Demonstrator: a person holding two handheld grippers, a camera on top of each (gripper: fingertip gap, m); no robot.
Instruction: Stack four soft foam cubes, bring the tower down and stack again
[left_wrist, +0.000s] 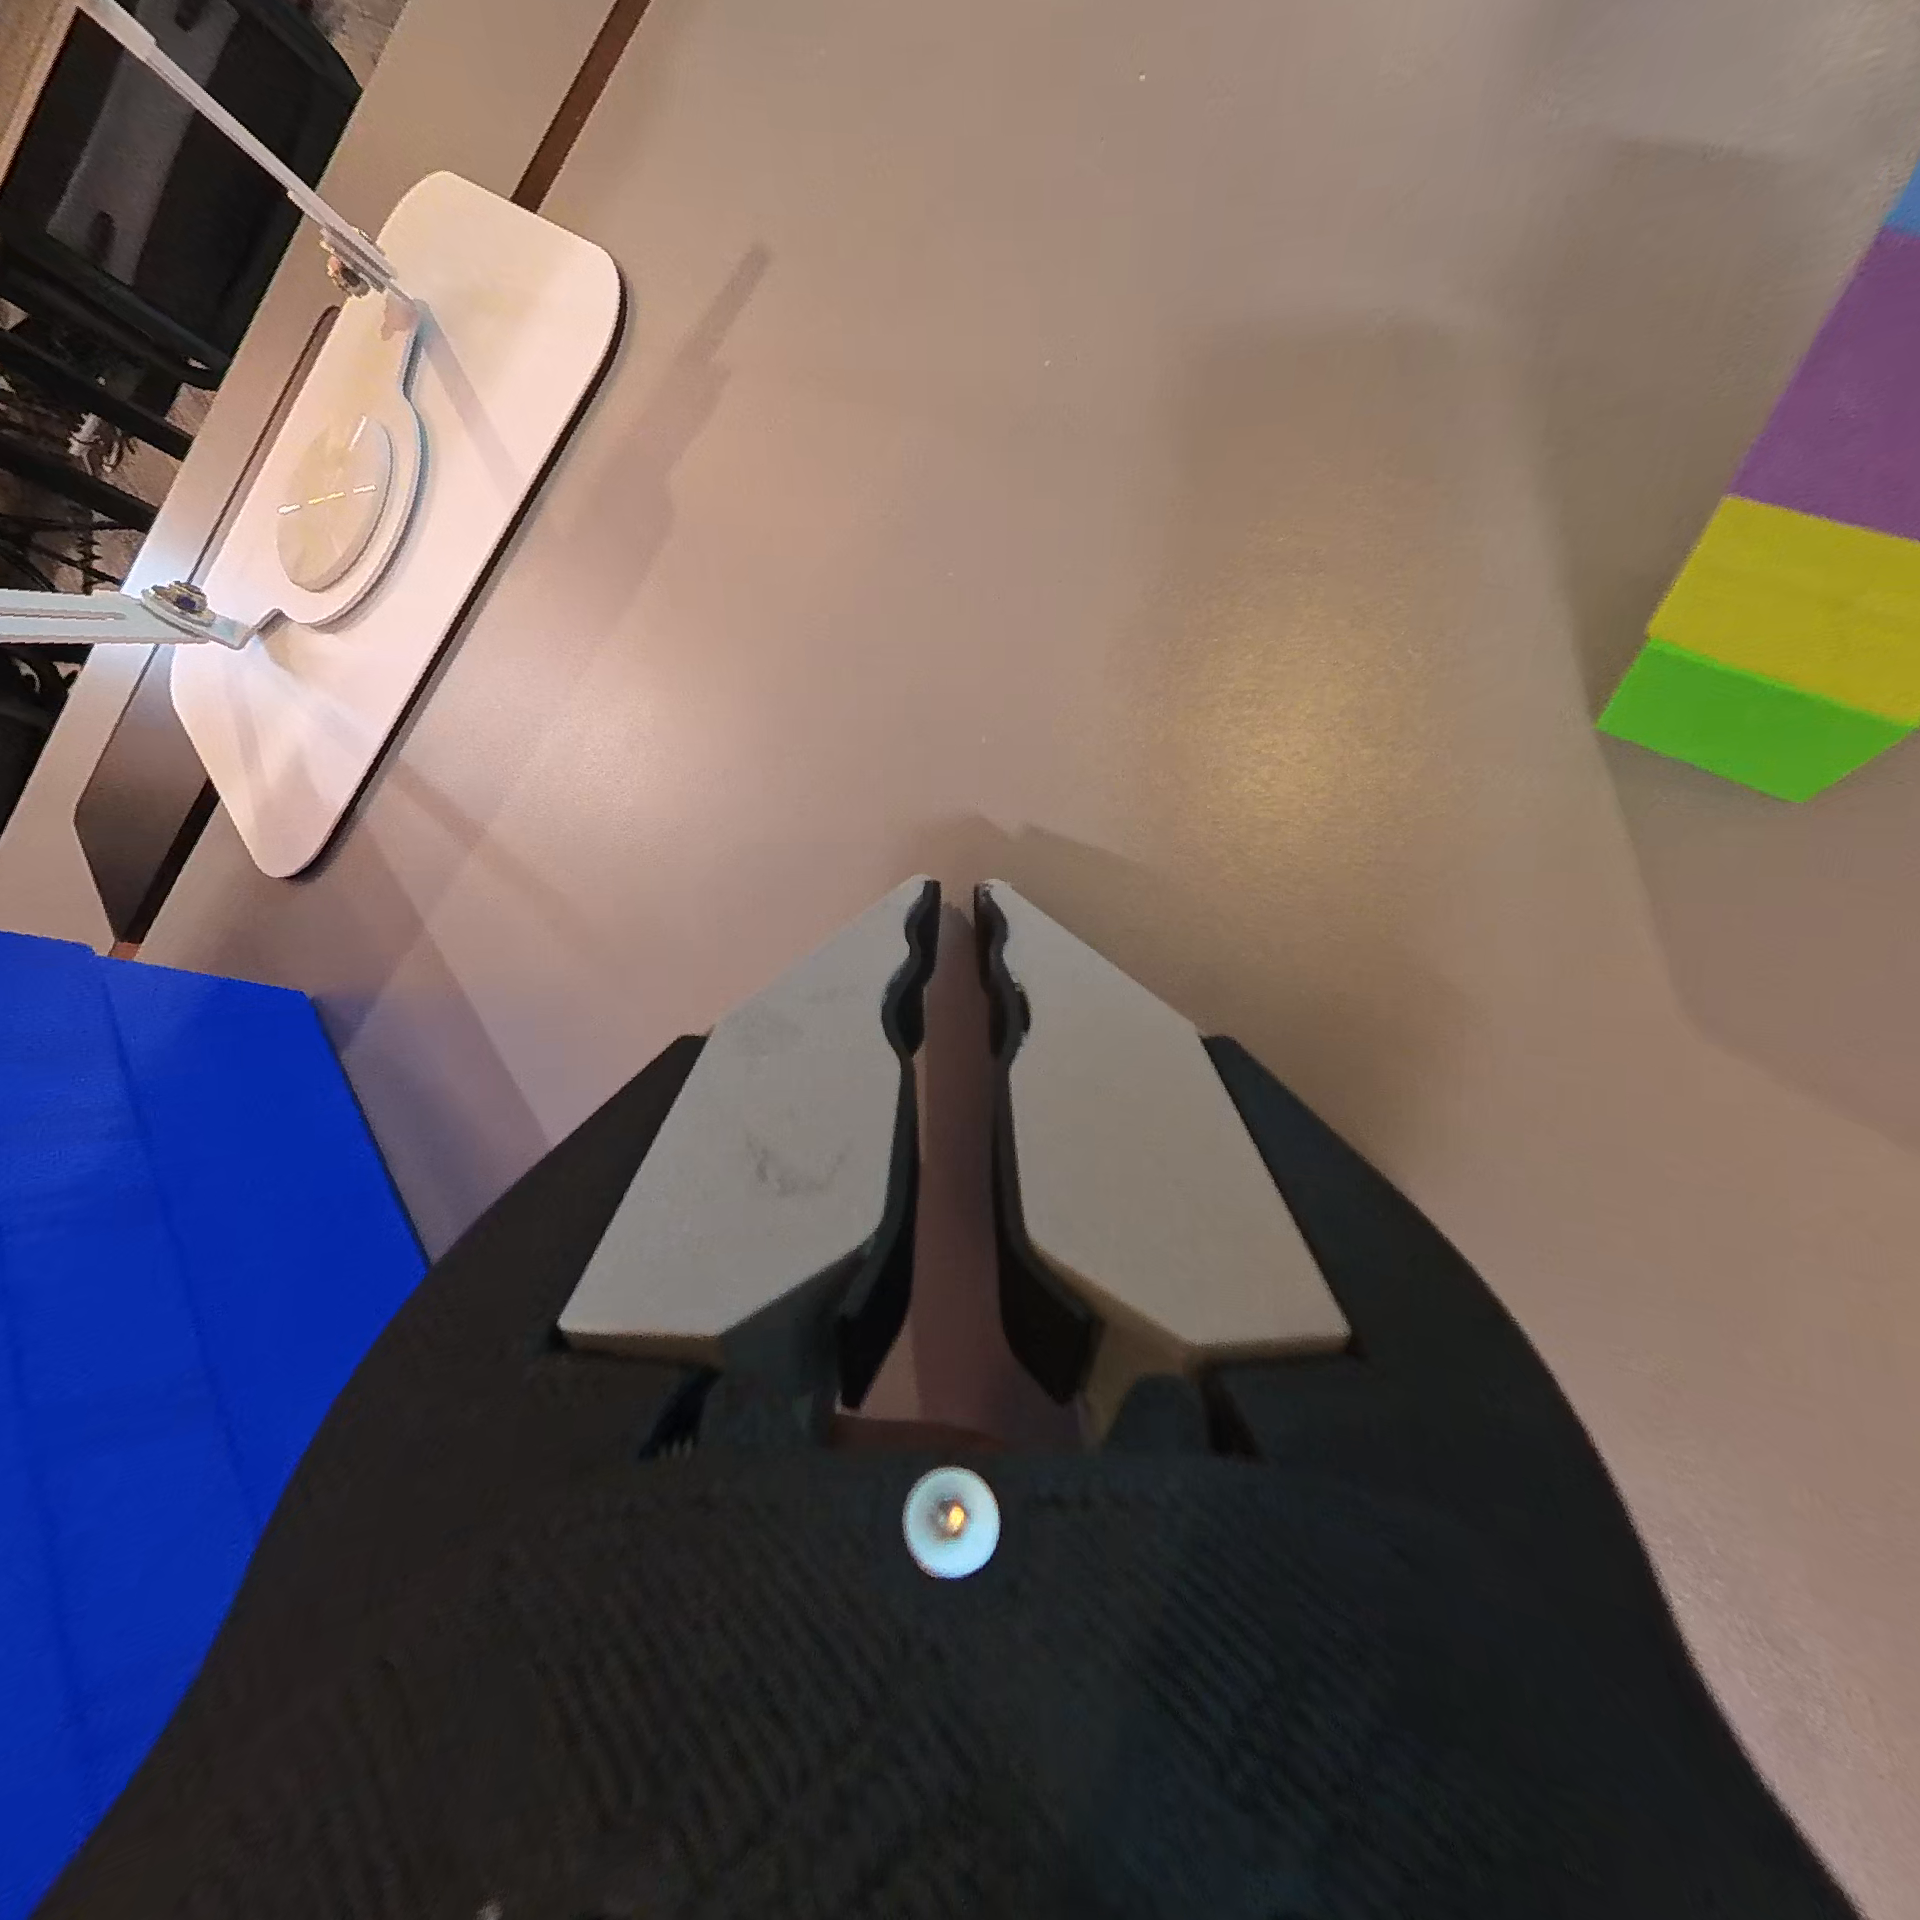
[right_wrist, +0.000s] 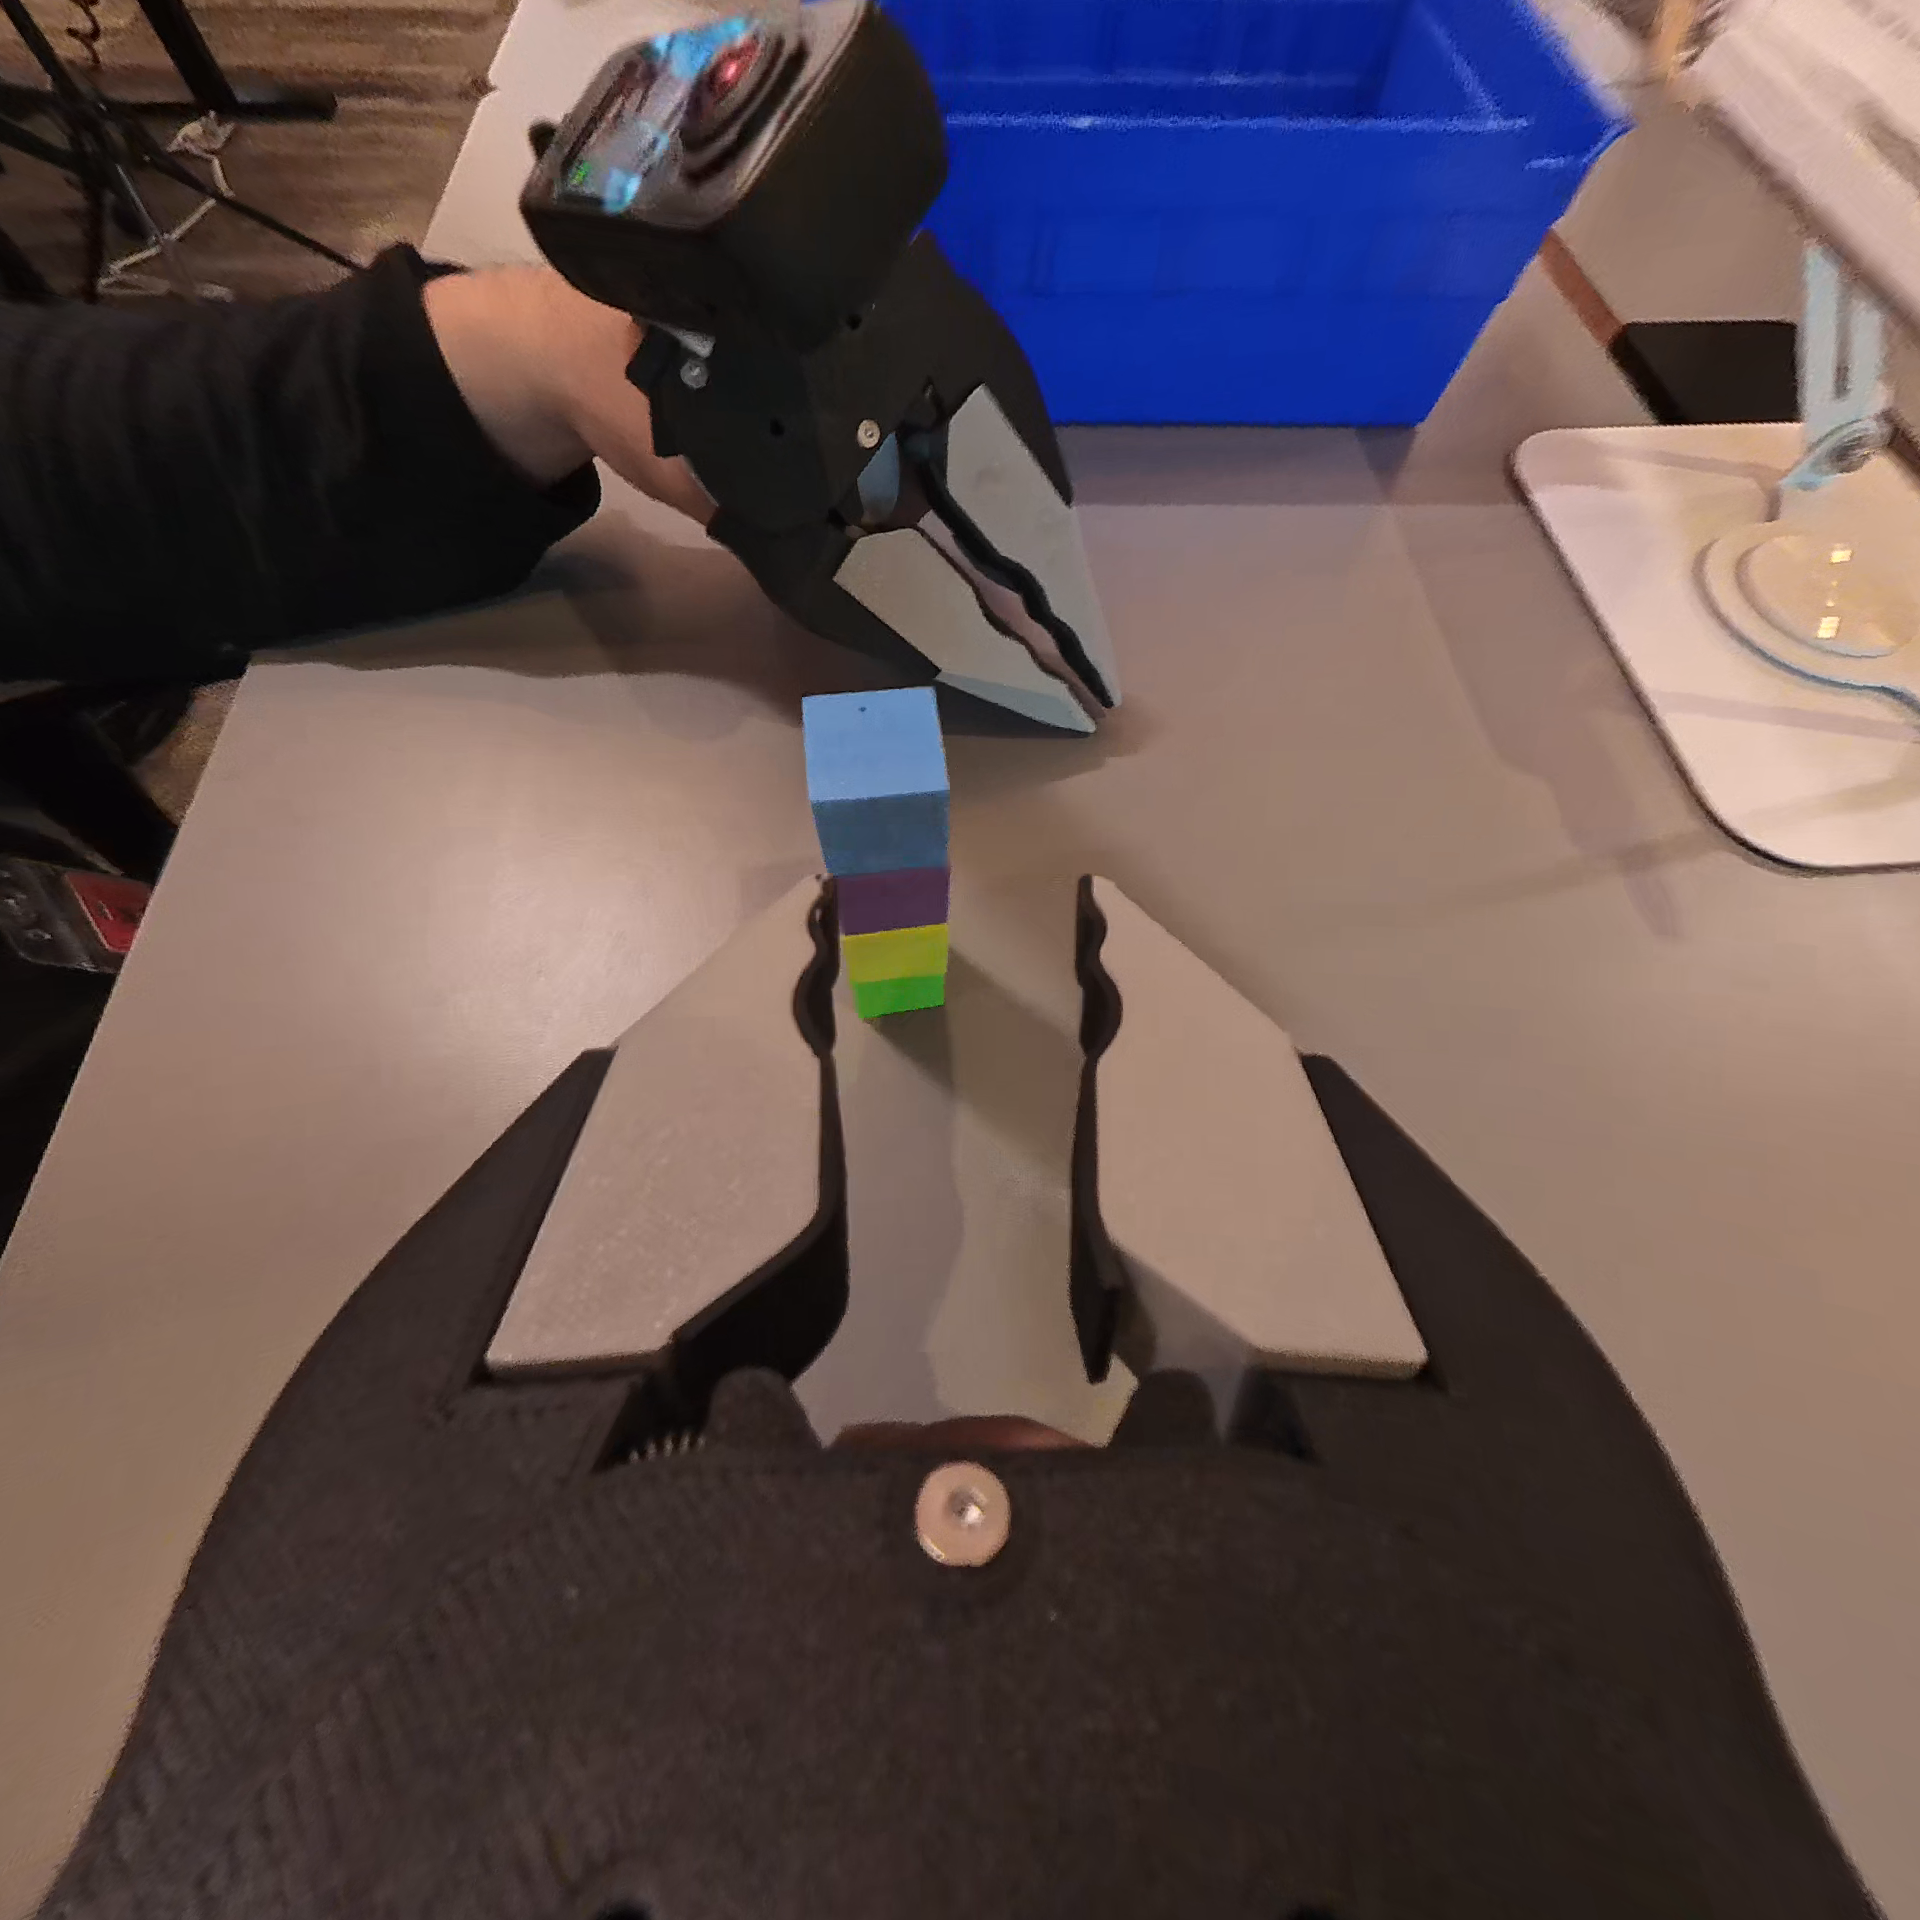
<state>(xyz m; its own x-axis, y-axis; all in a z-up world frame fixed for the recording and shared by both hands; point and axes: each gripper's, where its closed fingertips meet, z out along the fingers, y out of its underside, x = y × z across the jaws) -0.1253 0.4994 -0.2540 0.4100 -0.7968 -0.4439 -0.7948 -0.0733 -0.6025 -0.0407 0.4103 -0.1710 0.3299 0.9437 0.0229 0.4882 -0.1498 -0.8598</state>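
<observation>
A tower of four foam cubes stands on the grey table: green cube (right_wrist: 900, 995) at the bottom, yellow cube (right_wrist: 896, 951), purple cube (right_wrist: 894, 900), light blue cube (right_wrist: 878, 795) on top. My right gripper (right_wrist: 951, 899) is open and empty, above and just in front of the tower. My left gripper (left_wrist: 956, 889) is shut and empty, its tips resting near the table. In the right wrist view the left gripper (right_wrist: 1091, 707) sits just behind and right of the tower. The left wrist view shows the green (left_wrist: 1745, 727), yellow (left_wrist: 1808, 603) and purple (left_wrist: 1849, 416) cubes at its right edge.
A blue plastic bin (right_wrist: 1226, 239) stands at the back of the table and shows at the left (left_wrist: 156, 1299) in the left wrist view. A white stand base (right_wrist: 1704, 644) with a metal bracket lies at the right, also seen in the left wrist view (left_wrist: 416, 499). A person's sleeved arm (right_wrist: 229, 468) holds the left gripper. My hands' fingertips stand some 15 cm from each other.
</observation>
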